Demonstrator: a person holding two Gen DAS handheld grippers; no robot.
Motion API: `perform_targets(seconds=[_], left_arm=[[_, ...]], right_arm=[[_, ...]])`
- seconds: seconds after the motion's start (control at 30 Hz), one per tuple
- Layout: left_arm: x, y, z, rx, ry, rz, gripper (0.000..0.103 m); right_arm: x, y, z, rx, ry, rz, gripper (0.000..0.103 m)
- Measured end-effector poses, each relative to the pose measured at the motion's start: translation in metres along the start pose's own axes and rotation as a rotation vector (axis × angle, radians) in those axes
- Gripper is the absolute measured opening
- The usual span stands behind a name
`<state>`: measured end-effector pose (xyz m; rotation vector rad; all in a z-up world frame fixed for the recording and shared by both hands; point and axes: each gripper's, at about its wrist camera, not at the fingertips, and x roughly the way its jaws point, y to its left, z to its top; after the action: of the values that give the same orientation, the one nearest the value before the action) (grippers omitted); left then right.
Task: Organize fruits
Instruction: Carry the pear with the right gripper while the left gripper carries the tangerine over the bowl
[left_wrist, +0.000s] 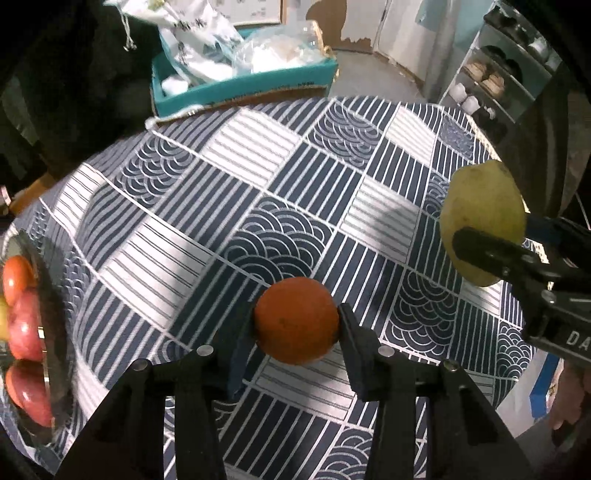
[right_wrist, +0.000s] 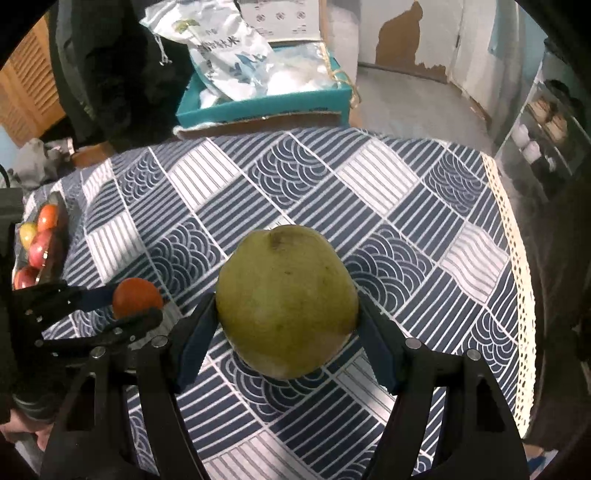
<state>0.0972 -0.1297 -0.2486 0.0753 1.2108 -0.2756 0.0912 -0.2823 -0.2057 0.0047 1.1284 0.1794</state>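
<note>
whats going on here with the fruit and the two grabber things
A person is sorting fruit with a gripper in each hand. The left gripper is clamped on an orange, the right gripper on a green pear, both above the patterned tablecloth. A tray of red and yellow fruit sits at the table's left edge.

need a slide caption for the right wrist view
Right tongs grip a large yellow-green pear above the blue patterned tablecloth, while the left tongs hold a small orange fruit.
</note>
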Motion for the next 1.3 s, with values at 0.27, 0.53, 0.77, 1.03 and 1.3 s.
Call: perform_targets(seconds=[0.27,0.53,0.77,1.03,1.3], left_arm=[[-0.039,0.002,0.005,-0.003,-0.070,-0.010,0.045],[-0.069,0.004,0.005,0.007,-0.128,-0.018,0.045],[-0.090,0.012,0.002,0.001,-0.165,-0.021,0.045],[-0.122,0.032,0.000,-0.025,-0.227,-0.013,0.045],[-0.152,0.047,-0.005,-0.033,-0.286,-0.002,0.045]], right_arm=[[-0.022,0.013,0.008,-0.023,-0.046,0.005,0.074],[-0.048,0.027,0.015,-0.060,-0.105,0.005,0.074],[-0.072,0.044,0.020,-0.103,-0.154,0.017,0.074],[-0.092,0.063,0.024,-0.141,-0.195,0.042,0.074],[-0.105,0.082,0.029,-0.172,-0.230,0.065,0.074]])
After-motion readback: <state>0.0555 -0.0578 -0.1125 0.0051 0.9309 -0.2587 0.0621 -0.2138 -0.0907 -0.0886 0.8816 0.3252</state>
